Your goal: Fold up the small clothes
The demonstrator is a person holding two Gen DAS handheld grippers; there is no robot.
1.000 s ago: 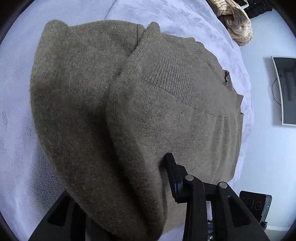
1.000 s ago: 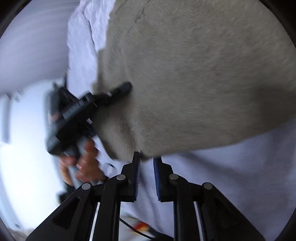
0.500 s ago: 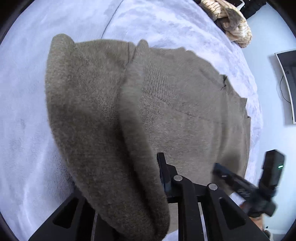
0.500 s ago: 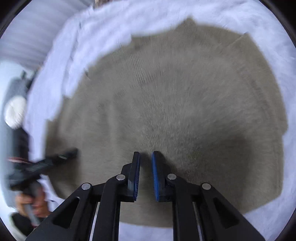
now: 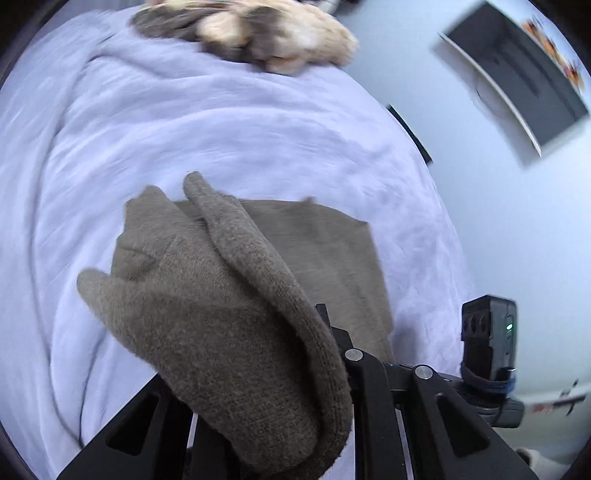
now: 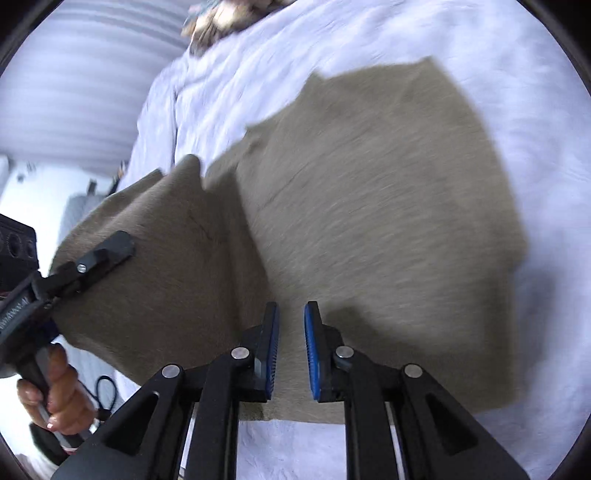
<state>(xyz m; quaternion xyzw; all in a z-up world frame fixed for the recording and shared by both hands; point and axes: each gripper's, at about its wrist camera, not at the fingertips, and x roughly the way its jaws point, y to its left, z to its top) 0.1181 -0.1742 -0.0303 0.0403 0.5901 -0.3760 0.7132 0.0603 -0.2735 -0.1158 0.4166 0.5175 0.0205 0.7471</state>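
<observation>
An olive-brown knit sweater (image 6: 388, 221) lies on the white bedspread (image 5: 221, 122). My left gripper (image 5: 295, 332) is shut on one edge of the sweater (image 5: 221, 314) and holds that part lifted off the bed; the cloth drapes over its fingers. In the right wrist view the left gripper (image 6: 107, 254) shows at the left, holding the raised flap. My right gripper (image 6: 291, 332) hovers just above the sweater's near edge, its blue-padded jaws a little apart and empty.
A heap of tan and grey clothes (image 5: 258, 33) lies at the far end of the bed, also in the right wrist view (image 6: 221, 18). A dark wall screen (image 5: 517, 74) hangs at the right. The bed's edge (image 5: 443, 221) runs close on the right.
My left gripper has lifted the sweater's edge higher and pulled back, so more bedspread shows. My right gripper has drawn back toward the sweater's near edge.
</observation>
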